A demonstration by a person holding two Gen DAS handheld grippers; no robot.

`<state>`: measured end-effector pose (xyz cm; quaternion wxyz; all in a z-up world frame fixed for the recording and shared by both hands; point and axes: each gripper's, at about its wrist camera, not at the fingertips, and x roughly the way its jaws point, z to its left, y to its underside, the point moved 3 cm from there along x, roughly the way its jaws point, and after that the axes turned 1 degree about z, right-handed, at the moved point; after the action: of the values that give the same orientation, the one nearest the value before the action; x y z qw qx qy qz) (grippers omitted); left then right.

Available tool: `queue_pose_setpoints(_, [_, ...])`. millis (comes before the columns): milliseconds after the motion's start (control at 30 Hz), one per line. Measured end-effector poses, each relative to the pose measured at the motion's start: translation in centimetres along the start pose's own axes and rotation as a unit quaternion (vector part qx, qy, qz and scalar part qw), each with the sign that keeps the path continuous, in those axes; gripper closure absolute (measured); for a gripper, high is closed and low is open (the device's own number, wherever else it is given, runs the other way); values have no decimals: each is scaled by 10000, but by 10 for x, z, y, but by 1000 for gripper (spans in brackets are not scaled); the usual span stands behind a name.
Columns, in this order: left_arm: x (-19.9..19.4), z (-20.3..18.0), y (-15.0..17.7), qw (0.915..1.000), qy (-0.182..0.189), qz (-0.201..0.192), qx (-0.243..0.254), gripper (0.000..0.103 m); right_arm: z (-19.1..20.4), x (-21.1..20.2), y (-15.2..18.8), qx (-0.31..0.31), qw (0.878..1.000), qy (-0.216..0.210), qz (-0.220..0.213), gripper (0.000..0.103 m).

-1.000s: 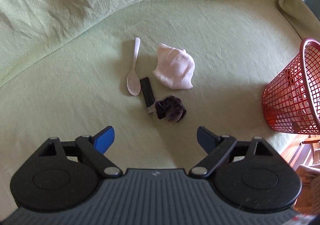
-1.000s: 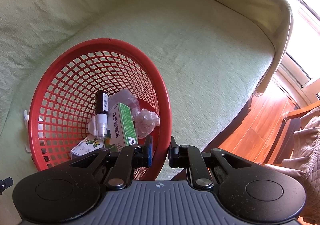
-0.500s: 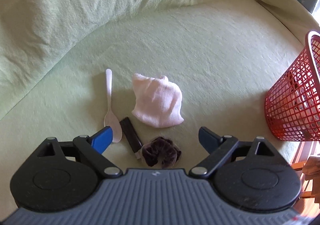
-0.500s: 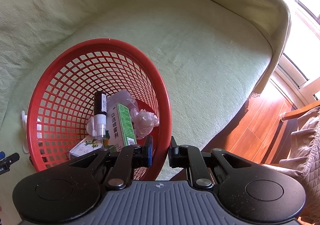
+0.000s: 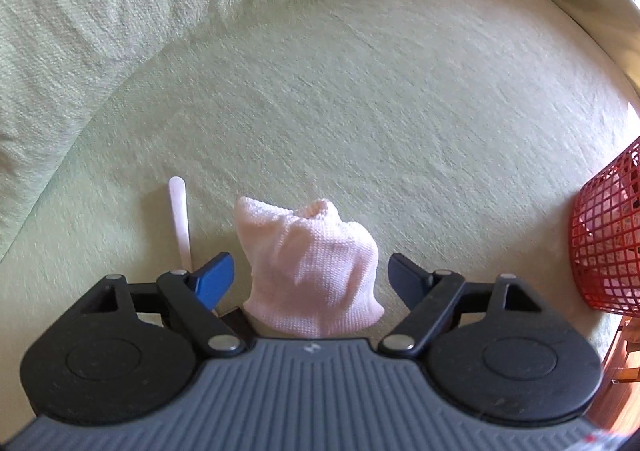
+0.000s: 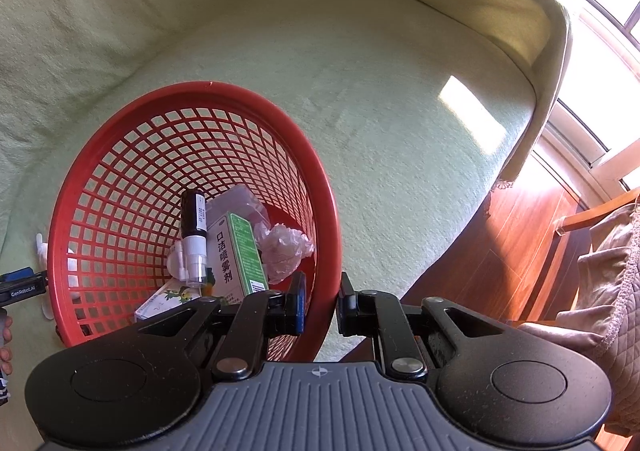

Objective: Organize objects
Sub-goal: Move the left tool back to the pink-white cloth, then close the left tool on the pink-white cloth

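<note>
left gripper point(image 5: 310, 277) is pointing steeply down over the sofa point(image 5: 380, 111), jaws standing wide and just been closing a bit. the pink sock point(image 5: 310, 271) is sitting between the fingertips, bunched up on the seat; no pad is touching it from what shows. its lower edge is running under the gripper body, so that part is hidden. white spoon point(image 5: 179, 217) is lying just left of the sock, only the handle showing, bowl end hiding behind the blue left fingertip point(image 5: 214, 279). a dark thing is peeking out below that finger, too cut off to identify.

right gripper point(image 6: 322, 303) is clamping the near rim of the red basket point(image 6: 120, 155), jaws narrow with the rim pinched between them. basket is standing on the seat near its front edge. inside: a dark spray bottle point(image 6: 194, 235) with white nozzle, a green-and-white box point(image 6: 238, 259), crumpled white wrap point(image 6: 286, 247), a clear lid-like piece and another box, both partly covered. in the left view only a slice of the basket is showing at the right edge. in the right view the left gripper is barely entering at the far left, seen partly through the mesh.
</note>
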<state>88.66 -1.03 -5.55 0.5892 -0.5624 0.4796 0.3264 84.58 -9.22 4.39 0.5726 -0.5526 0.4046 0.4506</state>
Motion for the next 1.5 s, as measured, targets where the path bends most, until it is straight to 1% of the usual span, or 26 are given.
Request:
queue_pose_setpoints(33, [3, 1, 0, 10000, 21, 24, -15, 34, 0, 0, 0, 8, 10000, -3, 1, 92])
queue_pose_setpoints(67, [6, 2, -1, 10000, 34, 56, -26, 39, 0, -1, 0, 8, 10000, -5, 1, 92])
queue_pose_setpoints(100, [8, 2, -1, 9999, 56, 82, -26, 47, 0, -1, 0, 4, 10000, -7, -4, 92])
queue_pose_setpoints(167, [10, 3, -1, 10000, 53, 62, -14, 51, 1, -1, 0, 2, 10000, -1, -10, 92])
queue_pose_setpoints(200, [9, 4, 0, 10000, 63, 48, 1, 58, 1, -1, 0, 6, 10000, -4, -12, 92])
queue_pose_setpoints(233, [8, 5, 0, 10000, 46, 22, 10, 65, 1, -2, 0, 5, 10000, -12, -13, 92])
queue_pose_setpoints(267, [6, 6, 0, 10000, 62, -6, 8, 69, 1, -2, 0, -3, 10000, -20, -13, 92])
queue_pose_setpoints(333, [-2, 7, 1, 9999, 82, -76, 2, 83, 1, -2, 0, -31, 10000, -28, -12, 92])
queue_pose_setpoints(367, [-6, 8, 2, 9999, 95, -105, -7, 86, 0, -2, 0, -36, 10000, -36, -8, 92])
queue_pose_setpoints(433, [-17, 9, 5, 9998, 152, -150, -22, 102, -1, -2, 0, -49, 10000, -63, -5, 92])
queue_pose_setpoints(567, [-37, 9, 14, 9993, 241, -266, -83, 103, -2, -2, 1, -92, 9999, -93, -5, 92])
queue_pose_setpoints(600, [-38, 10, 15, 9993, 242, -248, -123, 102, -2, -2, 1, -100, 9999, -100, -5, 92])
queue_pose_setpoints(667, [-36, 13, 17, 9995, 126, -198, -232, 86, -1, -2, 1, -129, 9999, -113, -16, 92])
queue_pose_setpoints(700, [-34, 14, 17, 9994, 104, -180, -289, 69, -1, -2, 1, -142, 9998, -117, -19, 92])
queue_pose_setpoints(733, [-32, 15, 17, 9992, 77, -180, -354, 57, -1, -2, 1, -145, 9998, -126, -22, 92])
queue_pose_setpoints(800, [-27, 16, 15, 9987, 106, -231, -445, 48, 1, -3, 1, -179, 9997, -130, -38, 92])
queue_pose_setpoints(833, [-24, 16, 13, 9985, 109, -236, -473, 41, 1, -3, 1, -195, 9997, -129, -48, 91])
queue_pose_setpoints(900, [-16, 16, 10, 9983, 155, -238, -514, 37, 1, -2, 1, -195, 9997, -135, -56, 91])
queue_pose_setpoints(1100, [12, 15, 2, 9990, 226, 24, -381, 37, 1, 0, 0, -132, 9999, -85, -60, 92])
queue_pose_setpoints(1167, [20, 14, 1, 9991, 249, 105, -336, 39, 0, 0, 2, -79, 9999, -71, -58, 92])
queue_pose_setpoints(1233, [25, 13, 0, 9991, 260, 144, -308, 48, 0, 0, 3, -39, 10000, -48, -42, 92])
queue_pose_setpoints(1267, [25, 13, -1, 9990, 296, 129, -305, 51, -1, -1, 3, -23, 10000, -41, -33, 92])
queue_pose_setpoints(1300, [24, 11, -1, 9991, 306, 112, -267, 58, -1, -1, 3, -13, 10000, -37, -24, 92])
queue_pose_setpoints(1333, [23, 10, -2, 9993, 290, 107, -212, 62, -1, -1, 3, -5, 10000, -35, -19, 92])
queue_pose_setpoints(1433, [17, 6, -2, 9996, 243, 85, -61, 70, -1, -1, 3, 8, 10000, -30, -7, 92])
queue_pose_setpoints(1500, [10, 4, -1, 9997, 235, 40, -44, 72, -2, -1, 4, 15, 10000, -46, -2, 92])
